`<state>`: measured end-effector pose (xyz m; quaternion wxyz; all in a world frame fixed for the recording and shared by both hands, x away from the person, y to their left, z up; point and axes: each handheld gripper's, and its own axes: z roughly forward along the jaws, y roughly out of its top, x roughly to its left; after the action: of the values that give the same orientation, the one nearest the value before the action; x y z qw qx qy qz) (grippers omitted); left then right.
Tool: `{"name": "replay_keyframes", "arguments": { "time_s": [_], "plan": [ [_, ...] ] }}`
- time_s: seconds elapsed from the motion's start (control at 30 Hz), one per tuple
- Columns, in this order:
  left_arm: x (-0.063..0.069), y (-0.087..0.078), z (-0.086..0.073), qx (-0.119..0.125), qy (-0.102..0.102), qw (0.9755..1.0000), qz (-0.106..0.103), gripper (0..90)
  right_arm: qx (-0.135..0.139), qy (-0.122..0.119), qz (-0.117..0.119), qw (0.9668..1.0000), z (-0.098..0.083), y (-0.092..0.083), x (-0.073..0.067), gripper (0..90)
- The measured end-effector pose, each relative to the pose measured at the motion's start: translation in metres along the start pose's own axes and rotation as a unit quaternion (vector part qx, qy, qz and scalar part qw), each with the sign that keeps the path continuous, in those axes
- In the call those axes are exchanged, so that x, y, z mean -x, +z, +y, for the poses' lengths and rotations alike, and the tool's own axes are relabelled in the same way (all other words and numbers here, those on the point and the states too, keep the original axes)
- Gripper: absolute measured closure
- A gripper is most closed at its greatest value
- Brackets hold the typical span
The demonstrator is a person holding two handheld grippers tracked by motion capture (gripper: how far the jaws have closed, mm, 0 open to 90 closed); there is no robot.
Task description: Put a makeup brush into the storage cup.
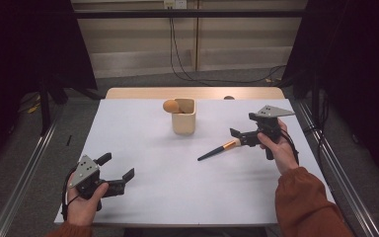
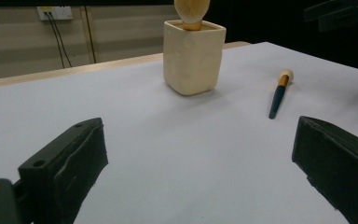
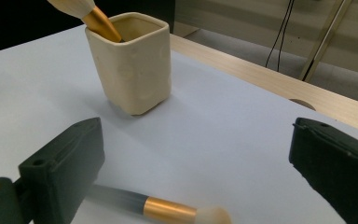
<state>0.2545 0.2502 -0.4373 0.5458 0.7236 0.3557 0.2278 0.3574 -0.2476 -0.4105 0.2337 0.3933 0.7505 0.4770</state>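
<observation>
A makeup brush (image 1: 219, 149) with a dark handle, gold ferrule and pale bristles lies on the white table (image 1: 153, 187). Its bristle end points at my right gripper (image 1: 240, 138). That gripper is open, and in the right gripper view (image 3: 196, 135) the brush (image 3: 168, 209) sits low between the spread jaws, untouched. A cream square cup (image 1: 184, 117) stands mid-table at the back, with a second brush (image 1: 170, 105) leaning out of it. My left gripper (image 1: 117, 166) is open near the front left, facing the cup (image 2: 193, 58) and the lying brush (image 2: 277, 95).
A wooden strip (image 1: 128, 93) runs along the table's far edge. Metal rails (image 1: 24, 173) flank both sides, and cables hang on the back wall. A person's orange sleeve (image 1: 303, 197) enters at the bottom right. The other gripper (image 2: 340, 14) shows at the top right of the left gripper view.
</observation>
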Motion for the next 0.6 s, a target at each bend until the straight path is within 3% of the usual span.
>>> {"name": "replay_keyframes", "arguments": {
  "time_s": [0.4, 0.6],
  "plan": [
    [0.000, -0.001, 0.001, -0.002, -0.001, 1.0000, -0.001, 3.0, -0.036, 0.001, 0.009, 0.9993, 0.012, 0.011, 0.009, 1.9],
    [0.000, 0.000, 0.000, -0.003, -0.001, 1.0000, -0.001, 3.0, -0.092, -0.009, 0.030, 0.9952, 0.020, 0.015, 0.014, 1.5]
  ]
}}
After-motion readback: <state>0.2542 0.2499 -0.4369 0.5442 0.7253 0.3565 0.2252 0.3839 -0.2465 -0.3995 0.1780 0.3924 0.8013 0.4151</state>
